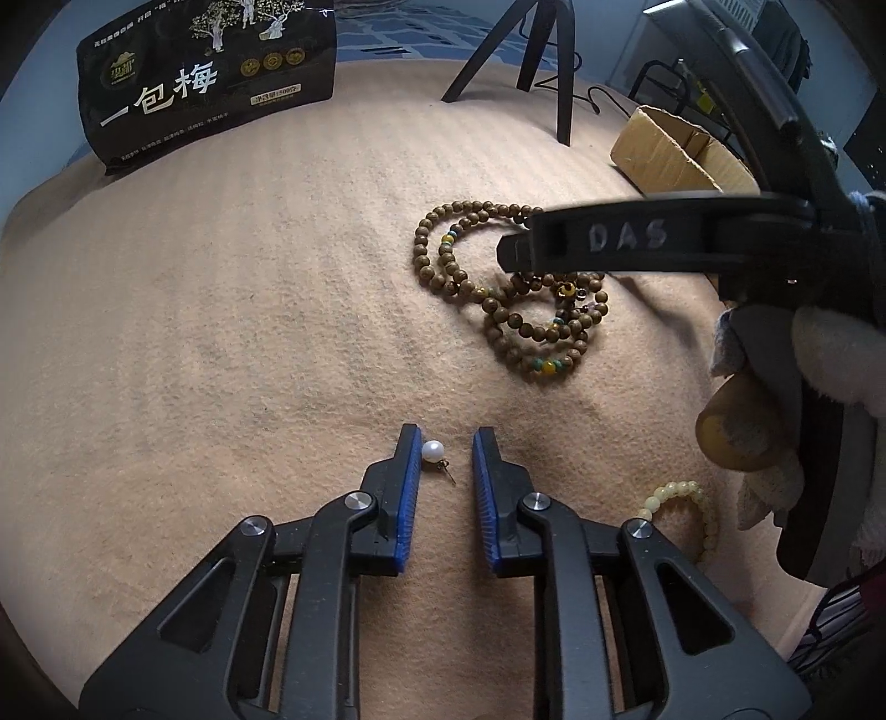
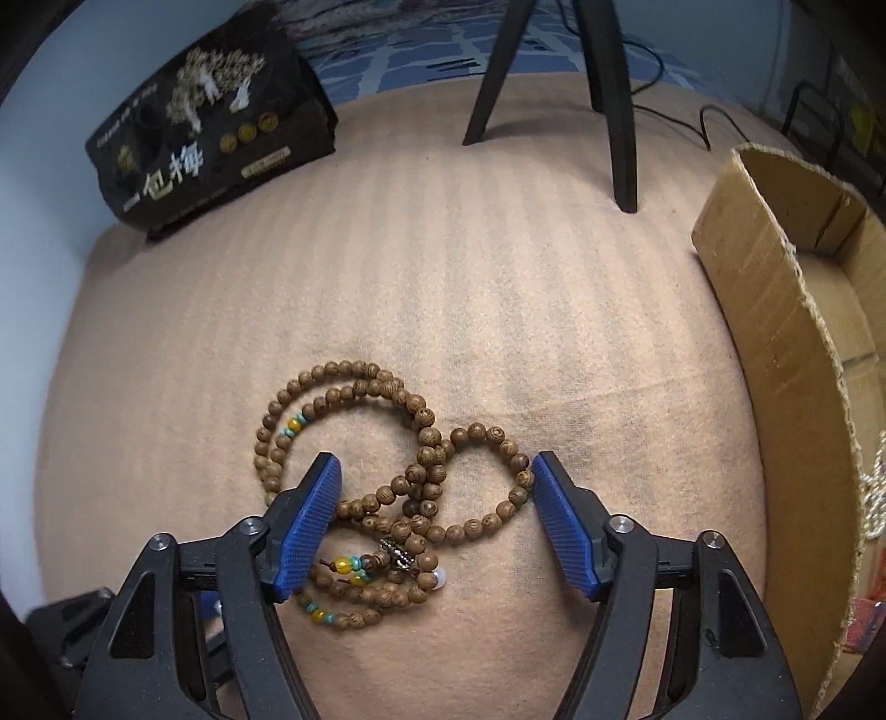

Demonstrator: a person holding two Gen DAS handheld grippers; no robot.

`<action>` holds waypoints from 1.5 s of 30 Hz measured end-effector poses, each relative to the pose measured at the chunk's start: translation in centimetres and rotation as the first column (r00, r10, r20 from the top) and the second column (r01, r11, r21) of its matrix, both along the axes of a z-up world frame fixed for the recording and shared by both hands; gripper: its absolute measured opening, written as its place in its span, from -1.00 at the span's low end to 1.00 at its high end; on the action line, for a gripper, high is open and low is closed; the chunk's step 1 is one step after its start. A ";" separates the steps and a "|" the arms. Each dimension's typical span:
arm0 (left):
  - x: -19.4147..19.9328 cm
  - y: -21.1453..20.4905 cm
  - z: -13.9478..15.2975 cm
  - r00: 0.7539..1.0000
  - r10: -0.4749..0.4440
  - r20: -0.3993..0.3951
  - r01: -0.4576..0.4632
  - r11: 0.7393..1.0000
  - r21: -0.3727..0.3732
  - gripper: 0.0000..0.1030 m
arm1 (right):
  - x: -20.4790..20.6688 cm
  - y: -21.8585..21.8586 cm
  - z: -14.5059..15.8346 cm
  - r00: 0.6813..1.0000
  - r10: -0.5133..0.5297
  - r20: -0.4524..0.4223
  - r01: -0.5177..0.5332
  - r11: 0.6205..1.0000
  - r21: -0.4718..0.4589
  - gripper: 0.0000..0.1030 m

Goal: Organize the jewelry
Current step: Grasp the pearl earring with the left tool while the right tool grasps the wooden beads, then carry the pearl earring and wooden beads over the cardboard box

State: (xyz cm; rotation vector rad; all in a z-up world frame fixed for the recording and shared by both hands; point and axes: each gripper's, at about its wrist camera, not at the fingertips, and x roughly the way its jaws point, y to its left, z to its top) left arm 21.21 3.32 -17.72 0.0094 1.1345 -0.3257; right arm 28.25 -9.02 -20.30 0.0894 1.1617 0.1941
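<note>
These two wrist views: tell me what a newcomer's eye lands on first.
The tangled wooden bead strand on the tan cloth, lying between the open right gripper. Next, the small pearl earring between the open left gripper, beside its left finger.

A tan felt cloth [image 2: 498, 288] with faint stripes covers the surface. At its far left corner stands a black printed bag [image 1: 207, 77]; black tripod legs [image 2: 620, 111] rest at the far edge, before a blue patterned fabric [image 2: 421, 50]. A cardboard box [image 2: 786, 354] sits along the right edge.
</note>
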 end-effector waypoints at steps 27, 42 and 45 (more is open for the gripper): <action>-0.8 1.7 3.1 0.998 0.046 0.052 -0.044 0.998 -0.037 -0.85 | -3.5 -1.9 6.9 0.977 0.103 0.187 -0.118 0.990 0.075 -0.80; -1.5 0.4 7.2 0.991 0.063 0.121 -0.051 0.994 -0.099 -0.85 | -6.1 -5.1 11.7 0.942 0.102 0.320 -0.122 0.992 0.043 -0.80; -1.4 -0.4 8.0 0.989 0.056 0.138 -0.040 0.993 -0.114 -0.85 | -6.6 -6.2 12.6 0.936 0.093 0.339 -0.114 0.993 0.043 -0.80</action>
